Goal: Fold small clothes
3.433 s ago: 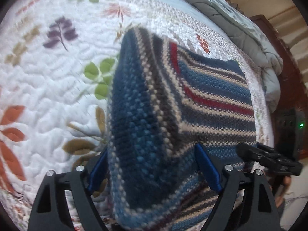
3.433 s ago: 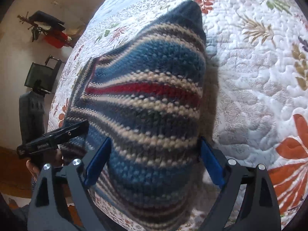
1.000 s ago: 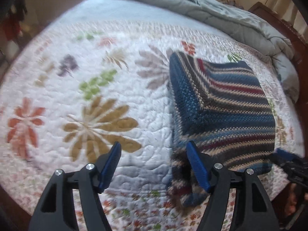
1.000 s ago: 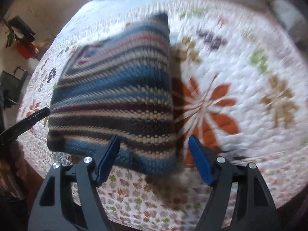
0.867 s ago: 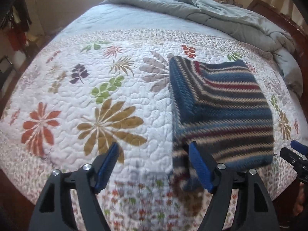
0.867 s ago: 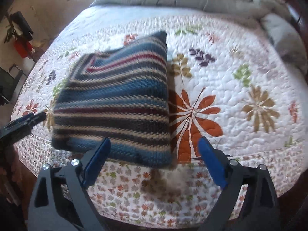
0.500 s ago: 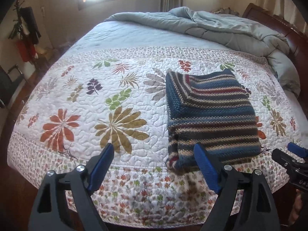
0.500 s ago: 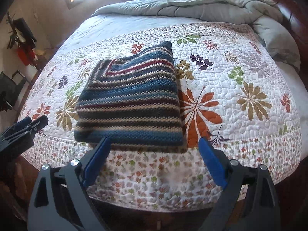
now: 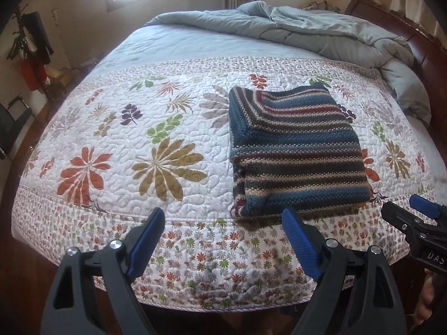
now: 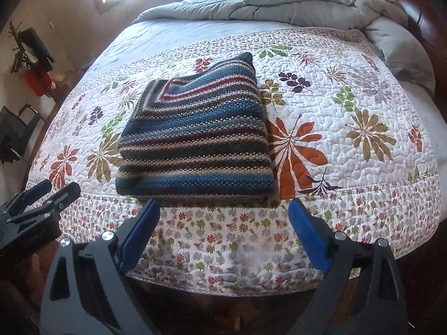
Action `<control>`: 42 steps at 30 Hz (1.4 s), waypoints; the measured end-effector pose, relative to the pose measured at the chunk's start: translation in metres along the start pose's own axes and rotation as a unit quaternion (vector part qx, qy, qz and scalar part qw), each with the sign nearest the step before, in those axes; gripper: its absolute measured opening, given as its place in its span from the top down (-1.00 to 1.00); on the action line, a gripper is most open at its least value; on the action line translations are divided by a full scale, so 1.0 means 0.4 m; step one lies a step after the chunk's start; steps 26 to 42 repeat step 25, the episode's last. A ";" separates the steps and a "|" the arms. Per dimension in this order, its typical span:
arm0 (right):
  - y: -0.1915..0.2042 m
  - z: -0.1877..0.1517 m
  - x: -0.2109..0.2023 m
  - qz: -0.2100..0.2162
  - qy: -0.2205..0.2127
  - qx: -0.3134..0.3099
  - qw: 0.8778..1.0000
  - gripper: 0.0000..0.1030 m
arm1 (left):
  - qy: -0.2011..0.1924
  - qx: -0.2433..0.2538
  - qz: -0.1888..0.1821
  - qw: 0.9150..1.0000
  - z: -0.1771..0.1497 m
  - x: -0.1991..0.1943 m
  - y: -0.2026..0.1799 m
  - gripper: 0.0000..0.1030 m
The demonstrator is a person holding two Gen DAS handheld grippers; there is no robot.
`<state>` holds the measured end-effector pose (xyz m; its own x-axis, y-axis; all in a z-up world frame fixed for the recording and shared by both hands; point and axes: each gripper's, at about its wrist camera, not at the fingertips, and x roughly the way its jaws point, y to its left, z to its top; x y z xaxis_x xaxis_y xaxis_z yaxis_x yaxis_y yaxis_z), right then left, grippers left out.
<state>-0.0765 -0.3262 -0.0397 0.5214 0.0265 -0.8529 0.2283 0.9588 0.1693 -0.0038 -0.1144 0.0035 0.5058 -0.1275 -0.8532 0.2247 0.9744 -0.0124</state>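
Observation:
A striped knit sweater (image 9: 296,150) in blue, red, beige and dark bands lies folded into a flat rectangle on the floral quilt, near the bed's front edge. It also shows in the right wrist view (image 10: 198,136). My left gripper (image 9: 220,234) is open and empty, held back from the bed's front edge, to the sweater's front left. My right gripper (image 10: 223,223) is open and empty, just in front of the sweater's near edge. Each gripper shows in the other's view: the right one (image 9: 413,220) at the right edge, the left one (image 10: 42,198) at the left edge.
The white floral quilt (image 9: 134,145) covers the bed. A crumpled grey duvet (image 9: 321,33) lies at the far side by the wooden headboard (image 9: 419,42). A coat stand (image 9: 30,50) and a dark chair (image 10: 16,131) stand at the left by the wall.
Both grippers have let go of the sweater and pulled back and up from the bed. The sweater now lies folded flat on the quilt.

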 end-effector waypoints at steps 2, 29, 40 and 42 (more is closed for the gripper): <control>0.000 -0.002 0.002 0.002 0.002 0.001 1.000 -0.80 | -0.001 0.002 0.002 1.000 -0.002 0.001 -0.003 -0.67; 0.012 0.003 0.007 -0.005 0.002 -0.009 1.000 -0.80 | 0.028 0.006 -0.006 1.000 -0.013 0.033 -0.019 -0.68; 0.012 0.003 0.007 -0.005 0.002 -0.009 1.000 -0.80 | 0.028 0.006 -0.006 1.000 -0.013 0.033 -0.019 -0.68; 0.012 0.003 0.007 -0.005 0.002 -0.009 1.000 -0.80 | 0.028 0.006 -0.006 1.000 -0.013 0.033 -0.019 -0.68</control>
